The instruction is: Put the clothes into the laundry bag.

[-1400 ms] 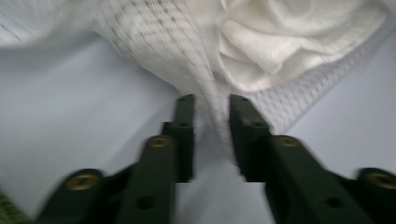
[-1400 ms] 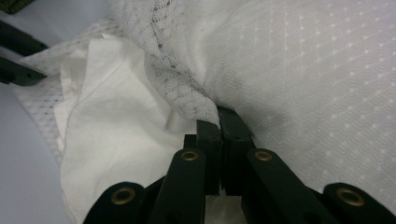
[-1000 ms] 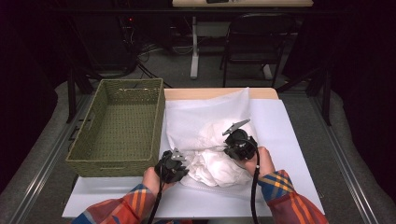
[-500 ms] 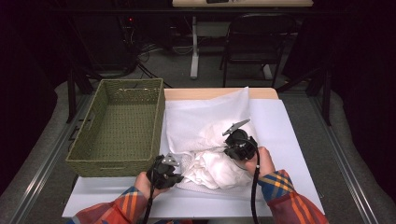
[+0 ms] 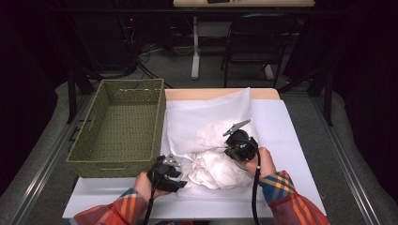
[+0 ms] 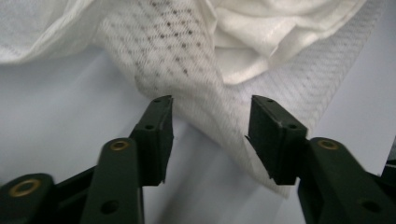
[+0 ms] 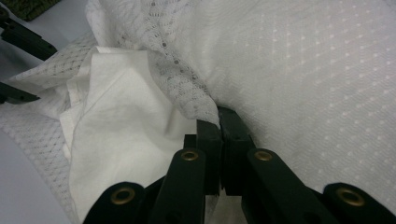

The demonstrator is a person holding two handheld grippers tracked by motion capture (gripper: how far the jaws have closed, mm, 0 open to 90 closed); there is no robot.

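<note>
At the bench's near edge | left tool (image 6: 210,135) just opening, jaws apart astride white cloth (image 5: 216,168) | right tool (image 7: 219,140) clamped on cloth fold | re-grip left deeper on the corner before pulling flat

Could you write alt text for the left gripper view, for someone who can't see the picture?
Two black jaws of the left gripper stand apart, having just been opening, with a fold of white dotted mesh cloth lying loose between them, untouched by either pad. Behind it a plainer bunched white fabric is heaped on the smooth white table cover.
</note>
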